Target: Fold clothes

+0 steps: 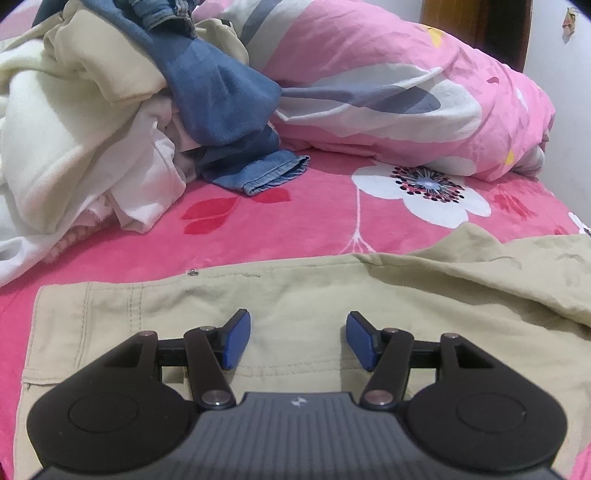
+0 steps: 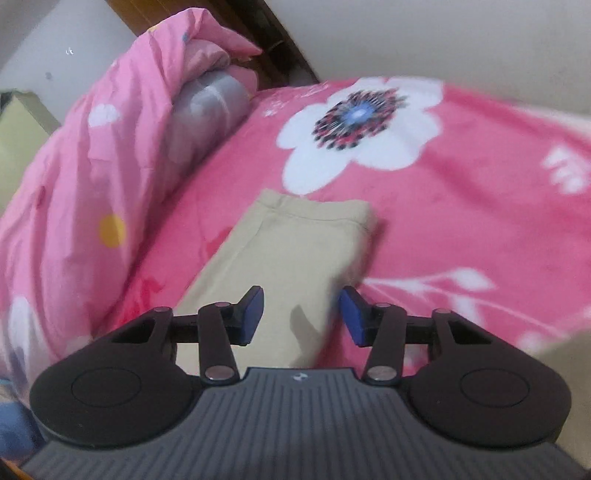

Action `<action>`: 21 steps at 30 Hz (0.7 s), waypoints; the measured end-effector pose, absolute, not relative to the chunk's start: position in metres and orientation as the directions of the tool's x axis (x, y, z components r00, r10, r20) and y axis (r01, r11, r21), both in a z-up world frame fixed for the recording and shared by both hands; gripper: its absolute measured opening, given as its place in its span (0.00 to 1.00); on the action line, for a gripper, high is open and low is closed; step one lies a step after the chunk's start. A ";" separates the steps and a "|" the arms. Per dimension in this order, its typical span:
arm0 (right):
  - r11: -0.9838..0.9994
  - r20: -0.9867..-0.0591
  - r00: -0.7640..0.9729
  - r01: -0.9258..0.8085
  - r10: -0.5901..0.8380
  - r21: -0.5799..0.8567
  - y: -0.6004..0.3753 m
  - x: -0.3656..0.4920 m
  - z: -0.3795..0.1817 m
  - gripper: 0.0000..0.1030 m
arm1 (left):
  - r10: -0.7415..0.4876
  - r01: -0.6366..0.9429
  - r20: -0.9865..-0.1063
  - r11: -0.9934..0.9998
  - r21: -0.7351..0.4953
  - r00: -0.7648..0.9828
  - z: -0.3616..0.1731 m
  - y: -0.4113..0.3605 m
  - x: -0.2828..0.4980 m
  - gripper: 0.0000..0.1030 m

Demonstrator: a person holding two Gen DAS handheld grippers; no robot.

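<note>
A: Where are the clothes being folded?

B: The khaki trousers (image 1: 295, 295) lie flat on the bed (image 1: 314, 221), across the near part of the left wrist view, waistband and pocket at the left. In the right wrist view a trouser leg (image 2: 295, 243) runs away from the camera, its hemmed end at the far side.

A: And the left gripper (image 1: 298, 338)?

B: It hangs over the trousers near the waist, jaws standing well apart. Only flat cloth shows in the gap, and the blue pads (image 1: 238, 338) hold nothing.

A: The right gripper (image 2: 301, 317)?

B: Over the trouser leg, jaws partly open, a little narrower than the left. The leg's right edge passes below the gap; whether the pads touch it I cannot tell, and nothing is pinched. That view is blurred.

A: What lies around?

B: A heap of unfolded laundry (image 1: 110, 110) at the far left: cream and white pieces, a blue garment, and a denim cuff (image 1: 273, 171) poking out onto the bed. A rolled pink quilt (image 1: 406, 92) sits at the far right, beside a pale wall (image 2: 443, 33). The bed cover is pink with big white flowers (image 1: 424, 188).
</note>
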State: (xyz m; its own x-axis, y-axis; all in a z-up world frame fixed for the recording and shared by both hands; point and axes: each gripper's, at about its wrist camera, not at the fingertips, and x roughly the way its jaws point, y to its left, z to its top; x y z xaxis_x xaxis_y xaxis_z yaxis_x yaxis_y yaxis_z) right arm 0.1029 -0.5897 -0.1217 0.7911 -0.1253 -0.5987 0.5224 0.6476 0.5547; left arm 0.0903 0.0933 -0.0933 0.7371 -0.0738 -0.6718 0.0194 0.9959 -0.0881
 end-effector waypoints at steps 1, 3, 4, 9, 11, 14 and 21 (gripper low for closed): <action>0.653 -0.600 0.788 0.529 -0.139 0.542 -0.591 0.108 -0.127 0.14 | -0.069 0.019 -0.670 0.996 -0.083 0.739 -0.093 0.093 0.090 0.58; 0.636 -0.589 0.794 0.532 -0.147 0.559 -0.592 0.108 -0.137 0.06 | -0.062 0.015 -0.667 0.997 -0.075 0.743 -0.094 0.092 0.090 0.58; 0.635 -0.567 0.808 0.524 -0.160 0.567 -0.591 0.102 -0.135 0.04 | -0.059 0.013 -0.665 0.997 -0.074 0.745 -0.094 0.091 0.090 0.57; 0.652 -0.450 0.865 0.474 -0.220 0.592 -0.589 0.067 -0.112 0.03 | -0.042 0.002 -0.662 0.998 -0.061 0.749 -0.094 0.091 0.090 0.57; 0.656 -0.423 0.874 0.467 -0.240 0.592 -0.592 0.054 -0.105 0.03 | -0.038 0.000 -0.661 0.998 -0.058 0.749 -0.094 0.091 0.090 0.57; 0.628 -0.448 0.855 0.504 -0.263 0.594 -0.604 0.040 -0.115 0.03 | -0.033 -0.002 -0.660 0.999 -0.052 0.750 -0.095 0.090 0.091 0.57; 0.591 -0.501 0.820 0.556 -0.276 0.585 -0.610 0.040 -0.145 0.02 | -0.025 -0.003 -0.660 0.999 -0.041 0.751 -0.095 0.088 0.091 0.57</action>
State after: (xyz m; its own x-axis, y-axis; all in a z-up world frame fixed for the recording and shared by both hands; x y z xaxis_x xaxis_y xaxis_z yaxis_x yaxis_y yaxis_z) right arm 0.0405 -0.6099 -0.1447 0.8204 -0.2756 -0.5009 0.5556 0.5912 0.5846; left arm 0.0912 0.0881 -0.0953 0.7506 -0.0251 -0.6603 -0.0029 0.9991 -0.0414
